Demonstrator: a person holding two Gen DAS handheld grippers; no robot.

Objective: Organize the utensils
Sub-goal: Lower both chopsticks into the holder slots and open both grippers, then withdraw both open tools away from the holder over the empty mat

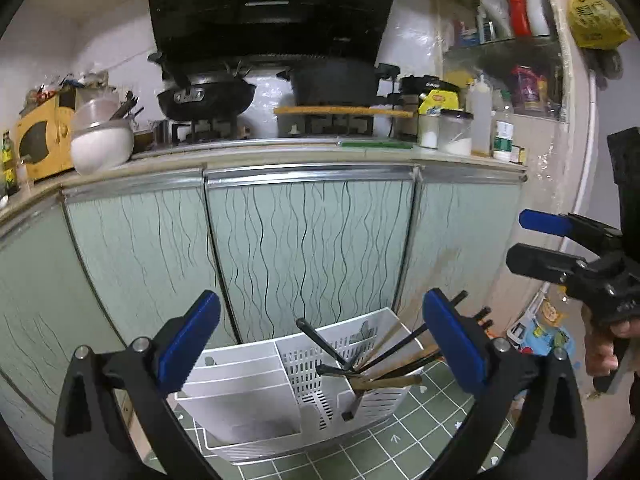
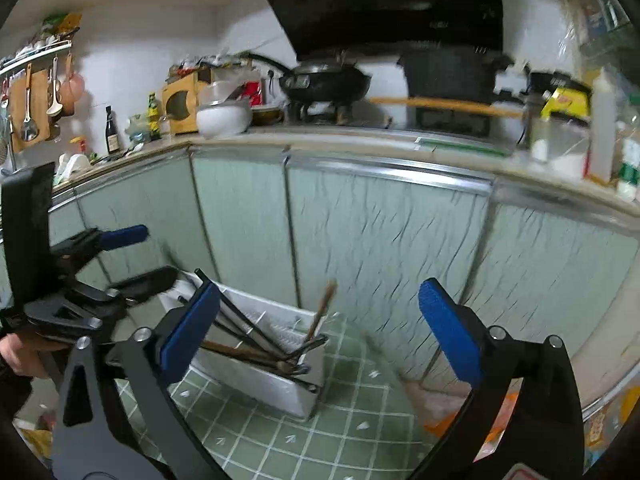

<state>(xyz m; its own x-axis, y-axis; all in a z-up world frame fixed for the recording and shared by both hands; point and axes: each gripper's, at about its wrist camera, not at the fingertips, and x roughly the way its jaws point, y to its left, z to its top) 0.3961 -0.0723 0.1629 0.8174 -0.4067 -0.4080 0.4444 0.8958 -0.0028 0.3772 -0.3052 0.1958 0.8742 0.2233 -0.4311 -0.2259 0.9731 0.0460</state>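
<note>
A white plastic utensil caddy (image 1: 256,396) stands on the green tiled floor before the cabinet doors. Its right slotted compartment holds several dark and wooden-handled utensils (image 1: 384,360) that lean to the right. The left compartments look empty. My left gripper (image 1: 320,340) is open and empty, above and behind the caddy. My right gripper (image 2: 320,332) is open and empty; it also shows at the right edge of the left wrist view (image 1: 536,240). The caddy (image 2: 260,380) and its utensils (image 2: 256,340) show in the right wrist view, with one wooden handle (image 2: 322,312) standing up.
Pale green cabinet doors (image 1: 308,240) rise close behind the caddy. The counter above carries a wok (image 1: 206,98), a pot (image 1: 334,82), jars (image 1: 454,132) and a white cooker (image 1: 102,140). Coloured packaging (image 1: 548,328) lies on the floor at right.
</note>
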